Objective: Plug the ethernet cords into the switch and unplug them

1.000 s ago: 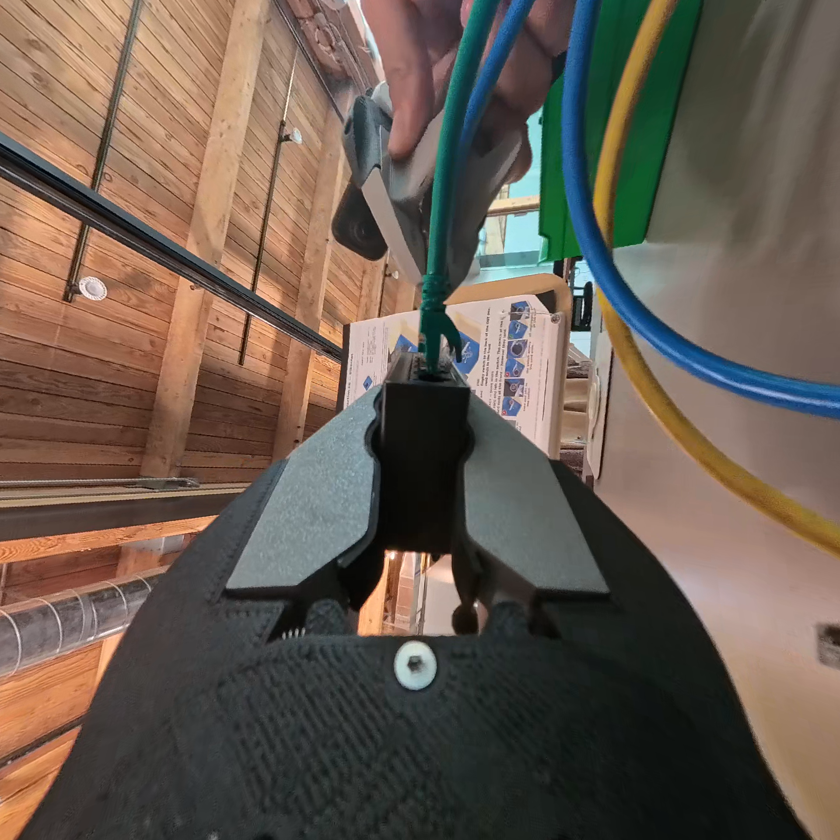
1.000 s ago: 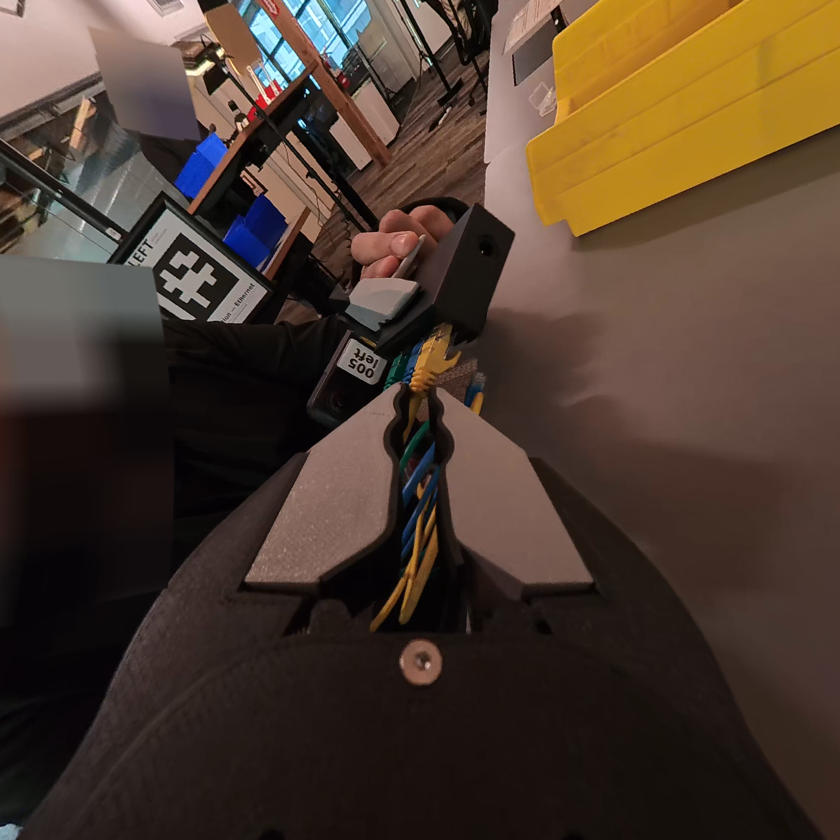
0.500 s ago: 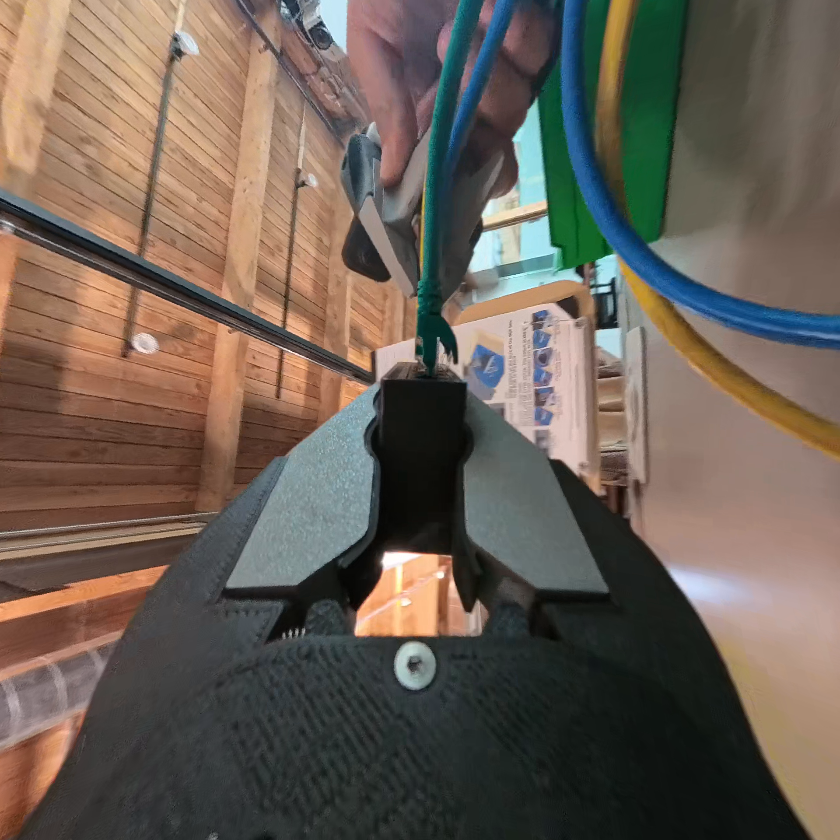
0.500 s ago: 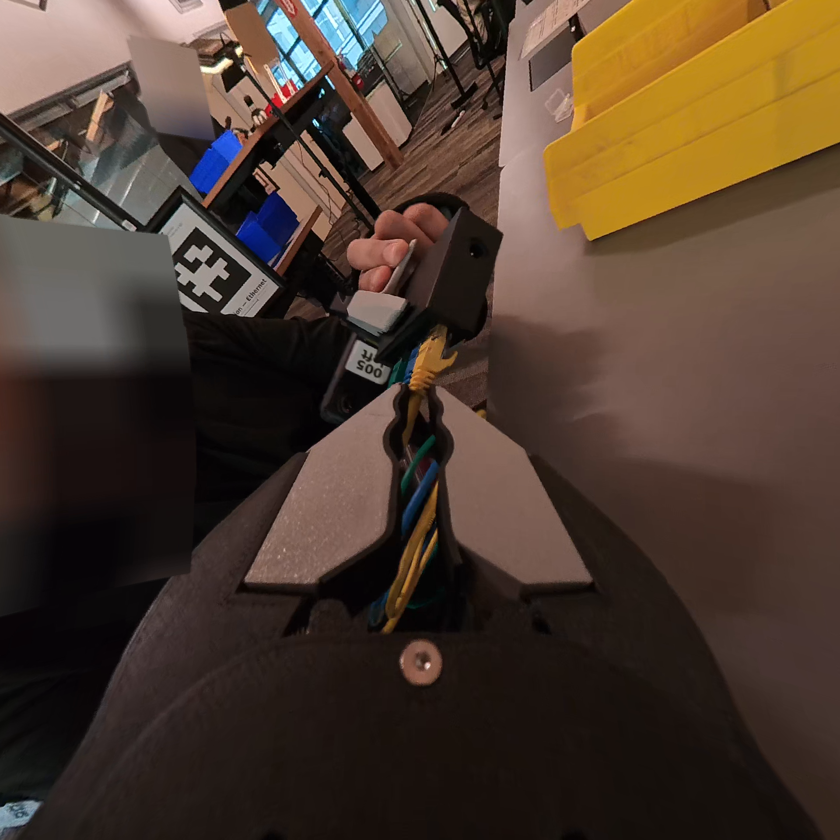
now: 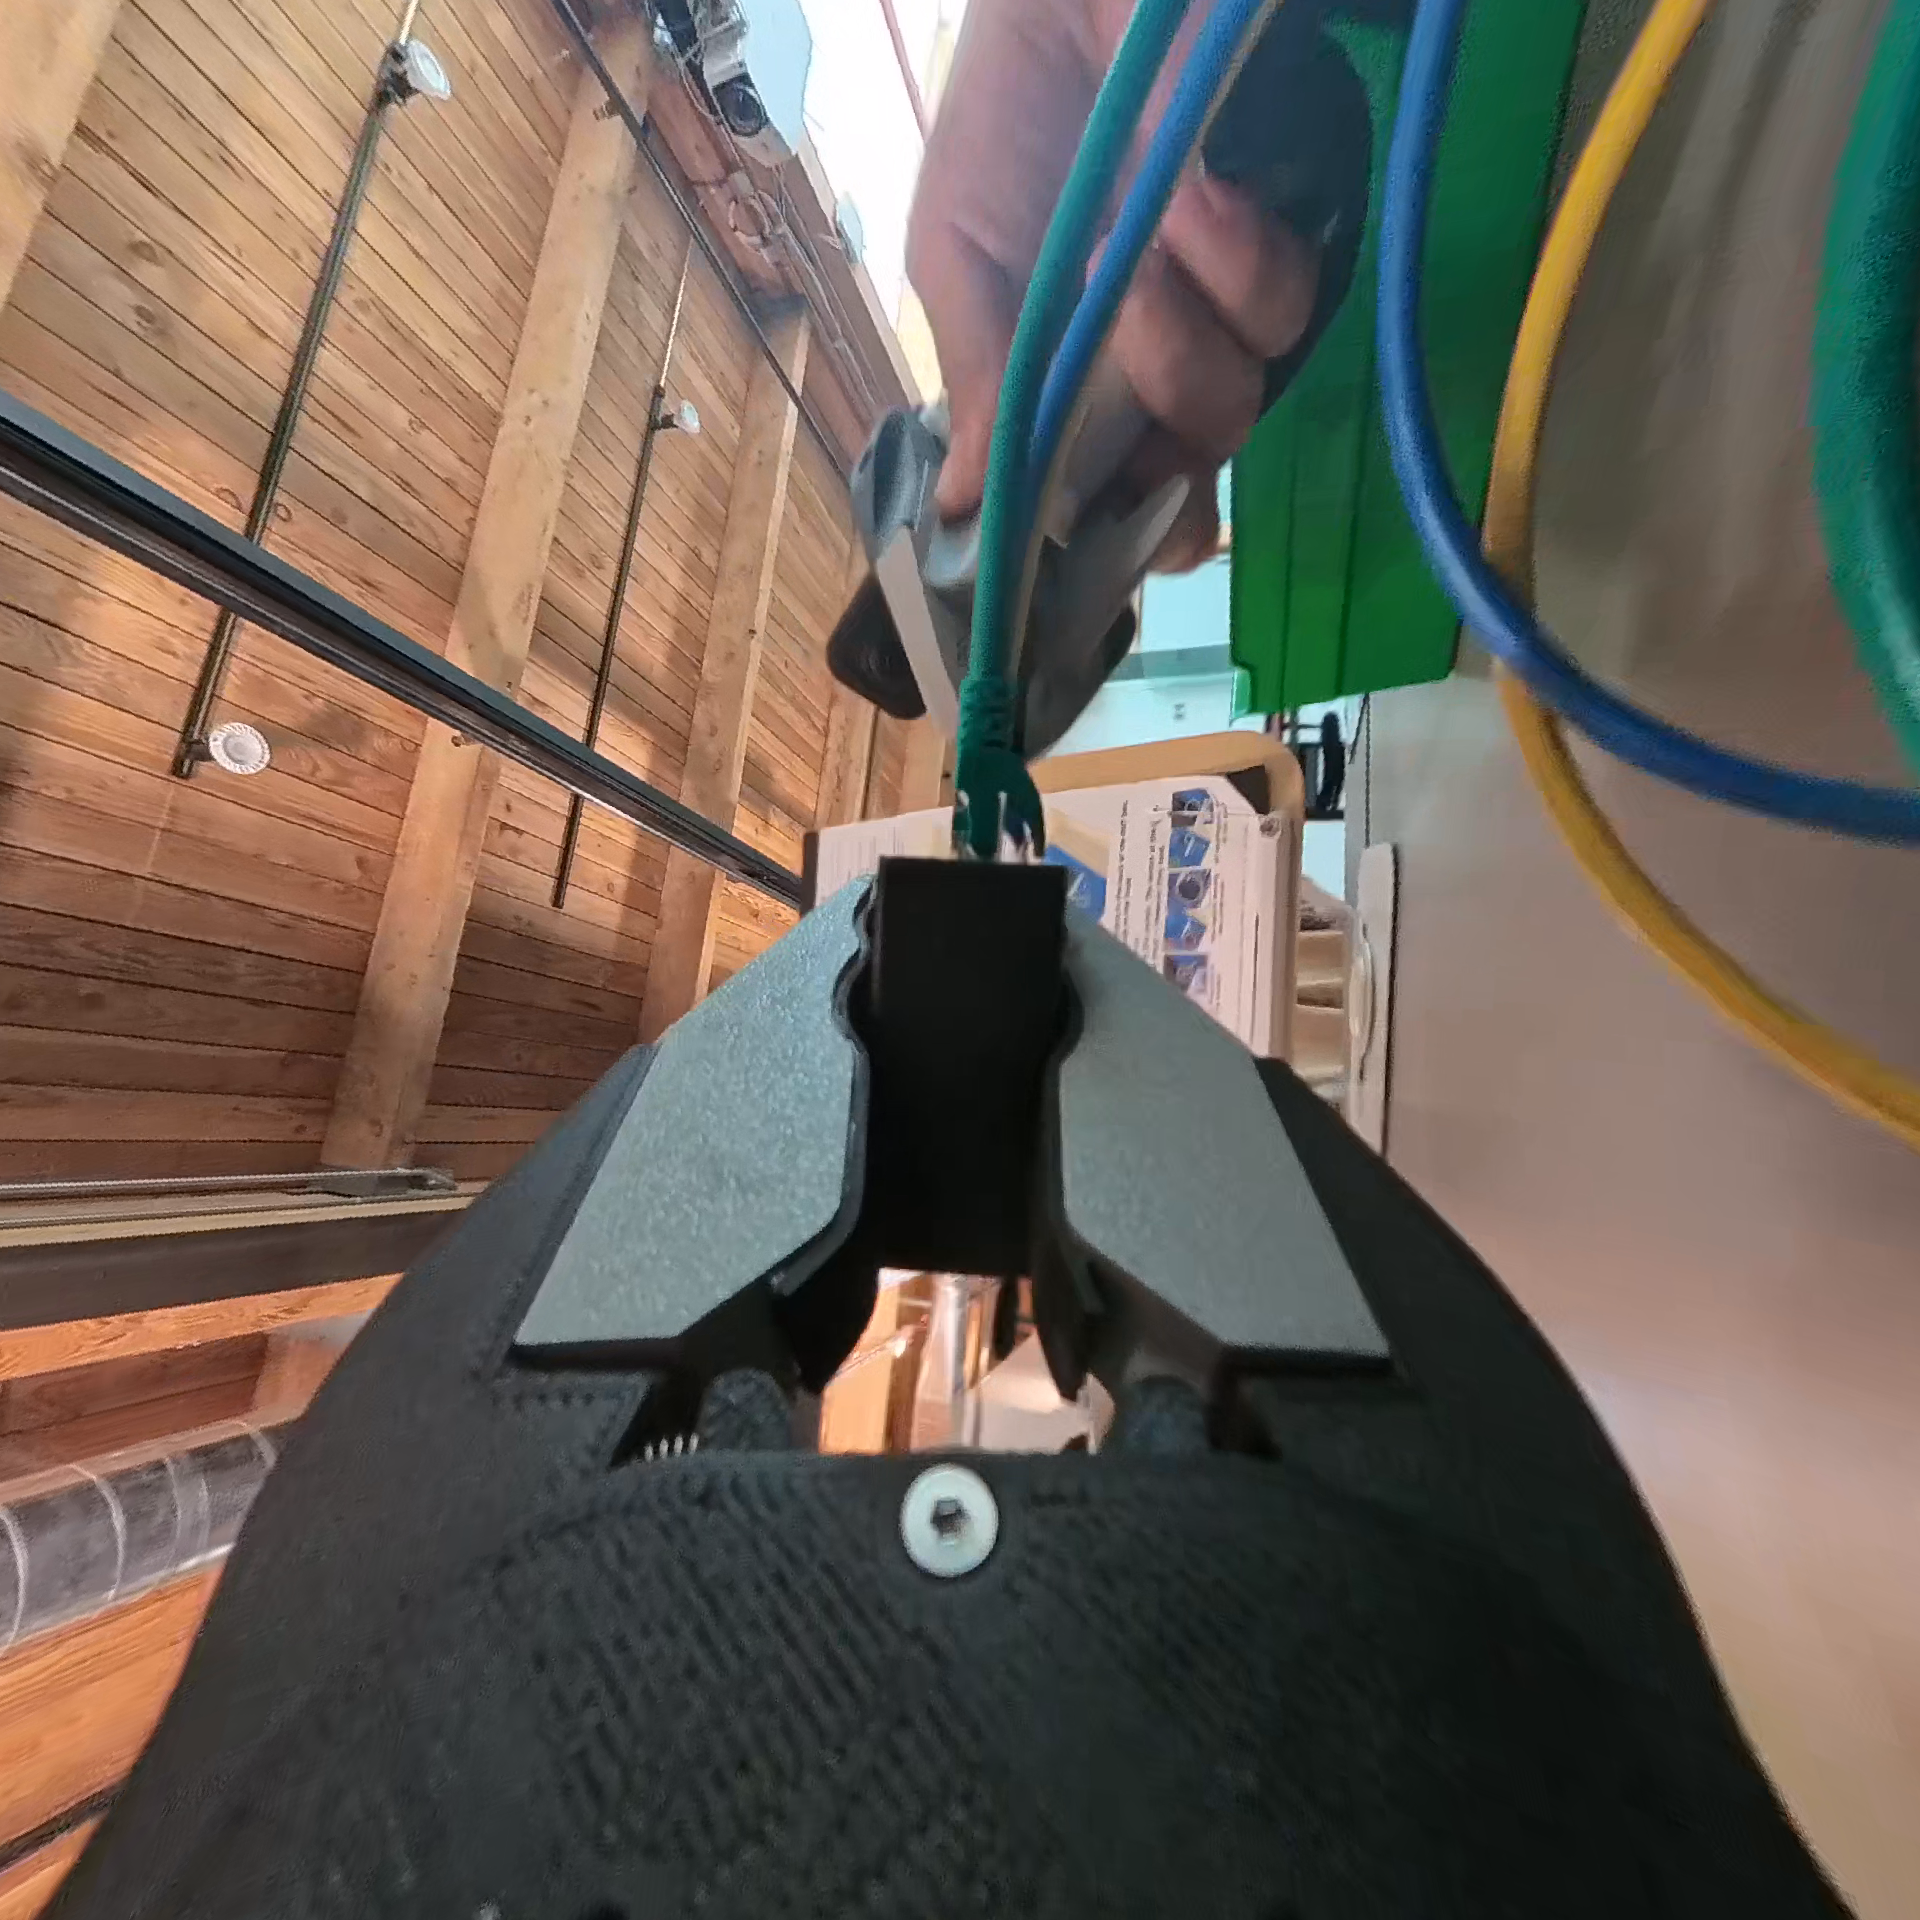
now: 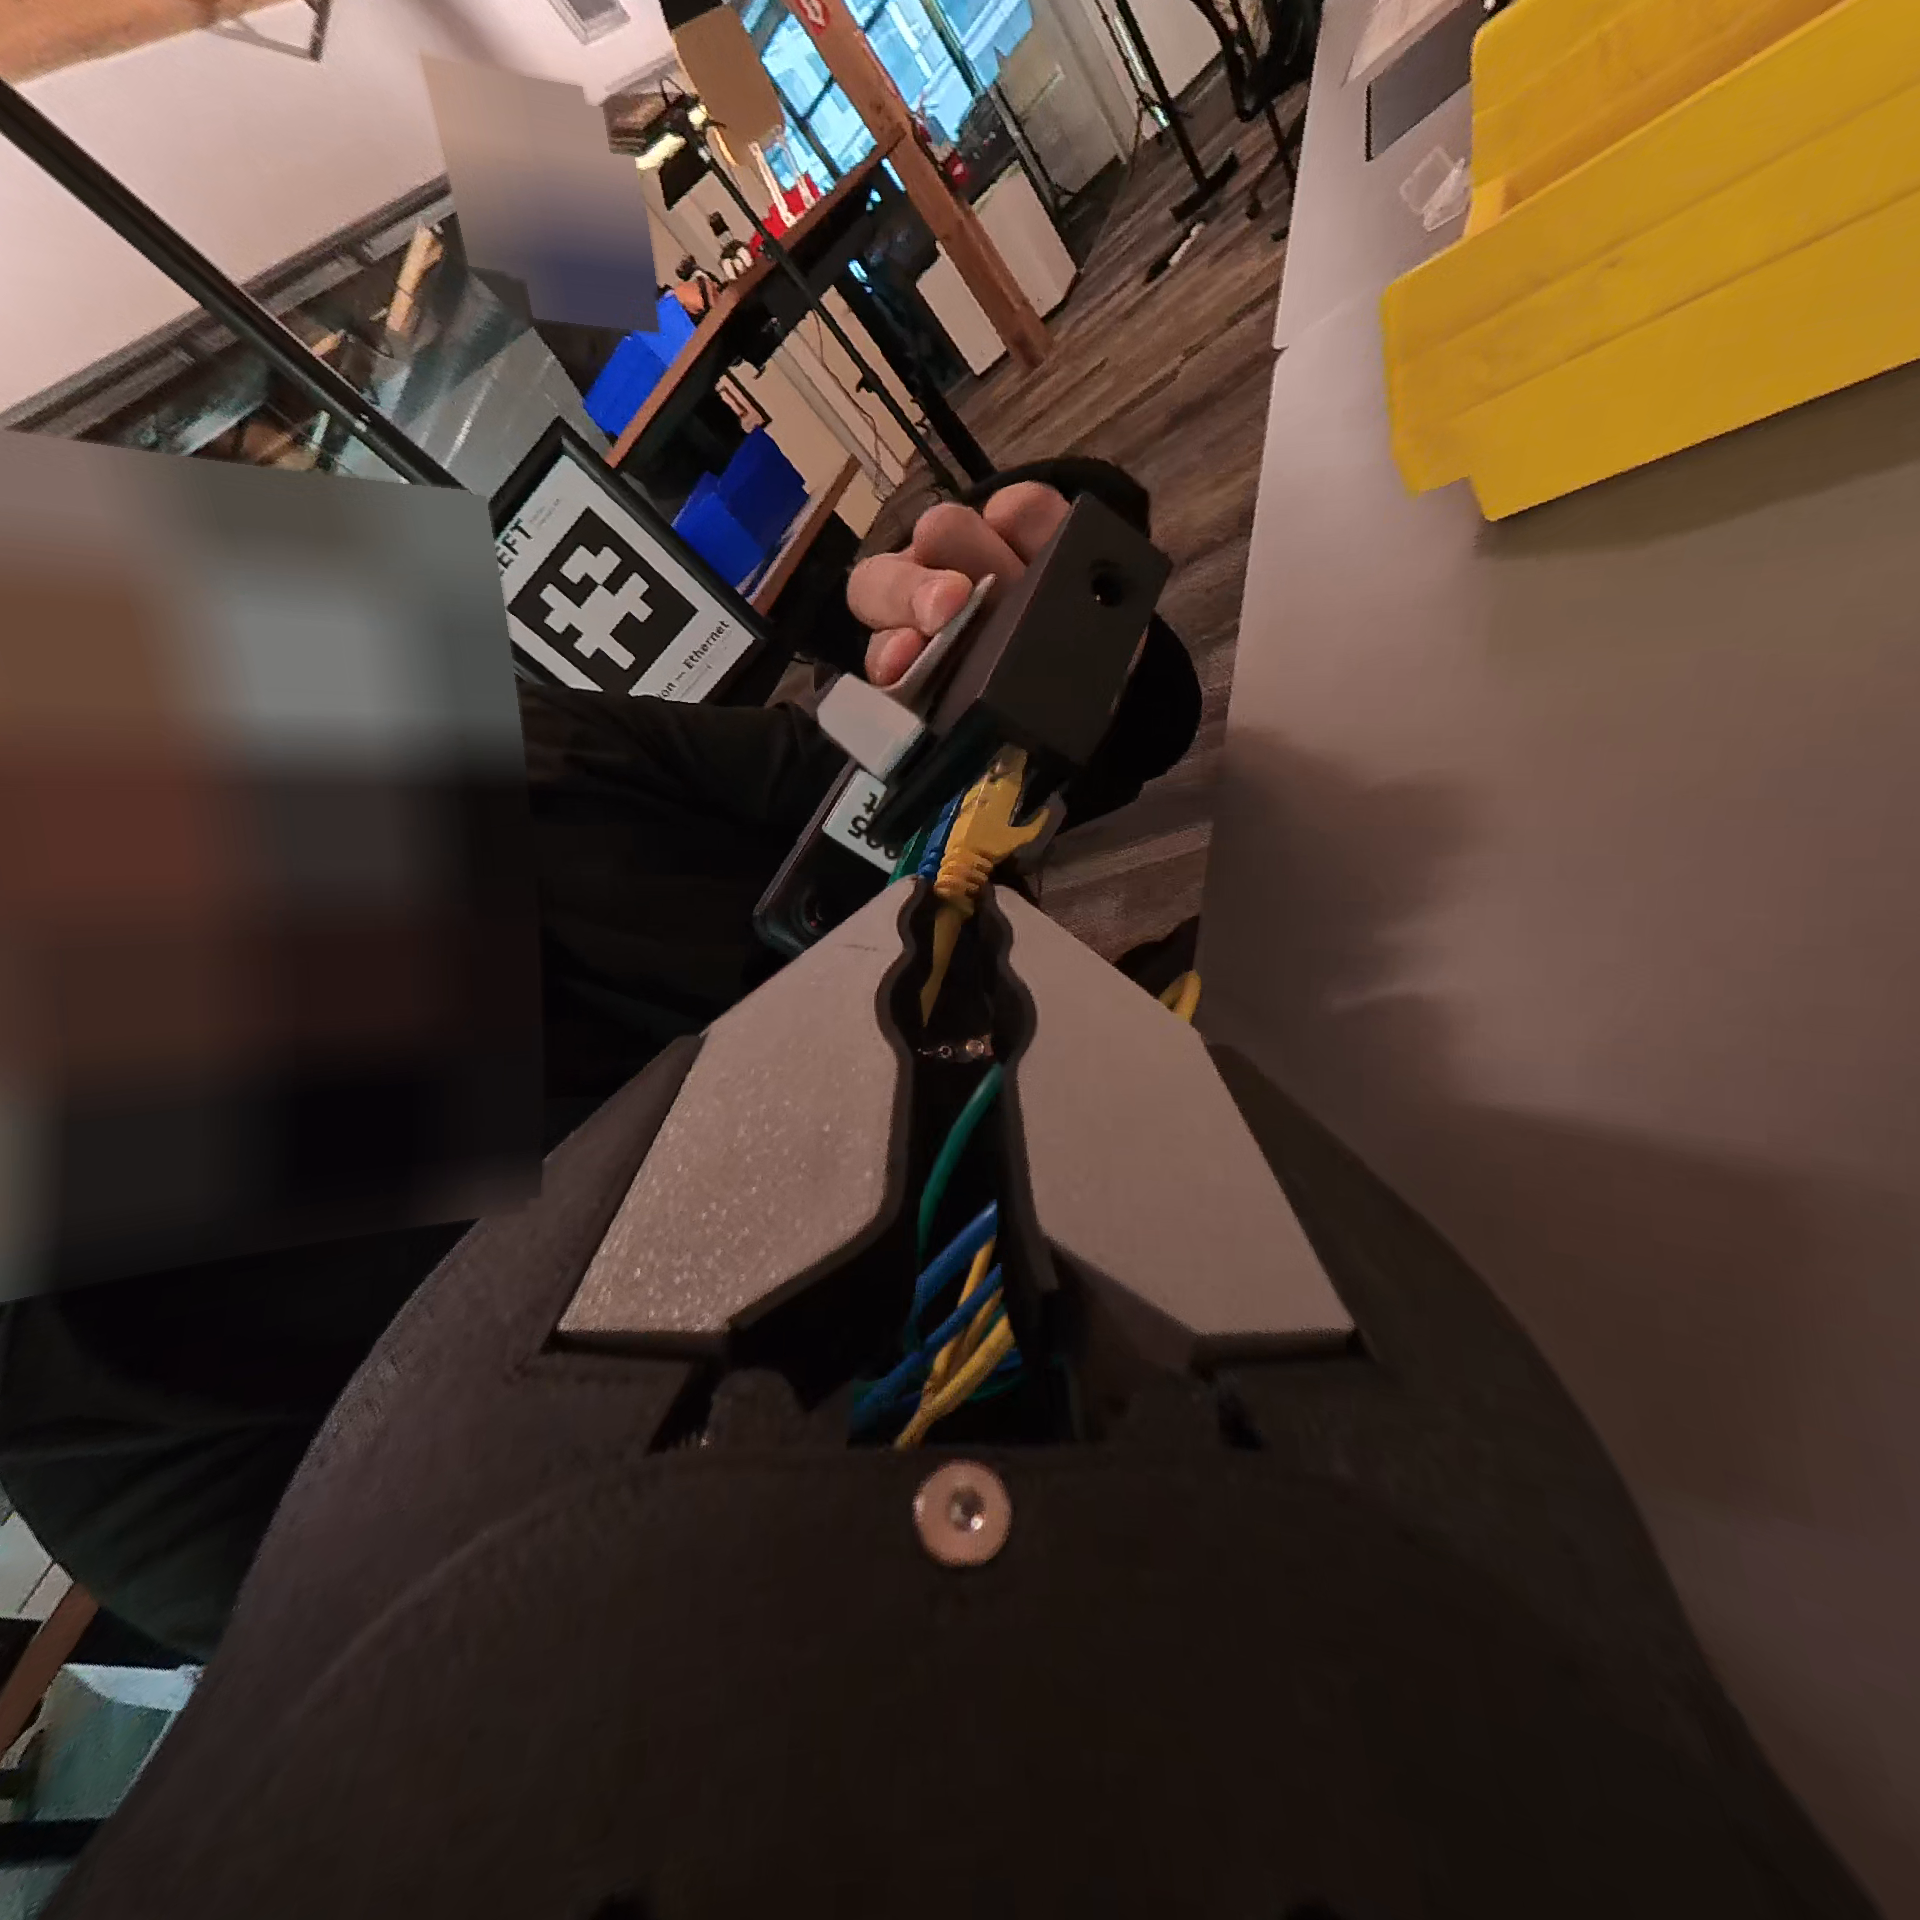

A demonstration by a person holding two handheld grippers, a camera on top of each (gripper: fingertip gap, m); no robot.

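Item one, the switch [image 5: 966,1039]: a small black box clamped between the fingers of your left gripper [image 5: 961,914], held up off the grey table [image 6: 1558,935] with its ports facing your other hand; it looks light and rigid, so a firm squeeze on its flat sides should serve, though it may twist when a plug is pushed or pulled. Item two, the green cord [image 5: 1003,582]: its plug sits at a port on the far face, seemingly seated (the latch tab is too small to judge). Item three, the yellow cord [image 6: 977,842]: your right gripper [image 6: 961,909] is closed on it just behind the plug boot, and the plug tip is at the switch's port face; whether it has fully clicked in, you cannot tell from here. Item four, a blue cord [image 5: 1455,520], looping loose beside the others. The cords are limp and springy, offering no push along their length, so take hold at the stiff boot right behind the plug, never on the run of cable. The plastic latch tabs are likely the fragile part; press them before pulling. Also present: a yellow bin [image 6: 1662,260] on the table.
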